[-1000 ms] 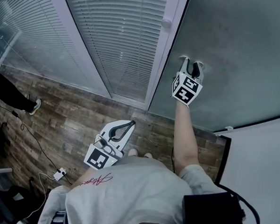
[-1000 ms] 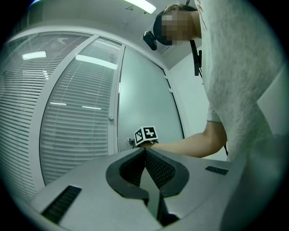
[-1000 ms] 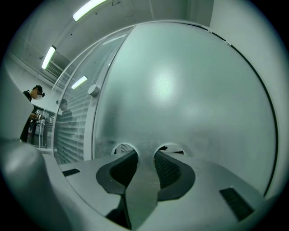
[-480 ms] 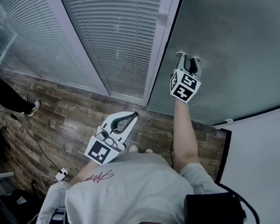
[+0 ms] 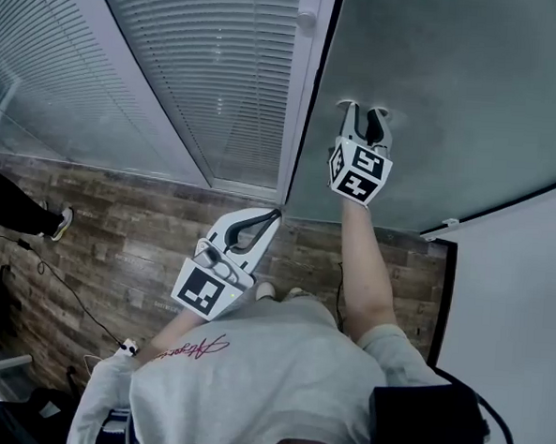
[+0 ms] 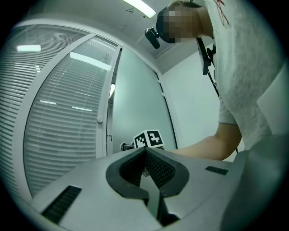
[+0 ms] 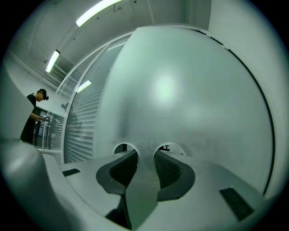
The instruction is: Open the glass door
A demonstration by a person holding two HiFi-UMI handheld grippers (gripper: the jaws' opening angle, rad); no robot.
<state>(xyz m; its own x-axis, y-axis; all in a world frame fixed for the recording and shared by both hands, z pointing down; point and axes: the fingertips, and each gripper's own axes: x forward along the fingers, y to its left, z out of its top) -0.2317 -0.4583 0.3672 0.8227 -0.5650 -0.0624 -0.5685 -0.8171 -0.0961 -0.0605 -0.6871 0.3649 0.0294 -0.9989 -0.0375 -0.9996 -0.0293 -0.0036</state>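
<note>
The glass door (image 5: 454,105) is pressed near its left edge by the right gripper (image 5: 364,112), jaws apart, empty; force should be applied squarely, lest the tips slip. The left gripper (image 5: 271,216) is closed, idle.

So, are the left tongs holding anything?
No, the left tongs are shut together with nothing between them.

left tongs (image 5: 275,213): tips together, empty, held low | right tongs (image 5: 364,111): jaws apart, held out far ahead
</note>
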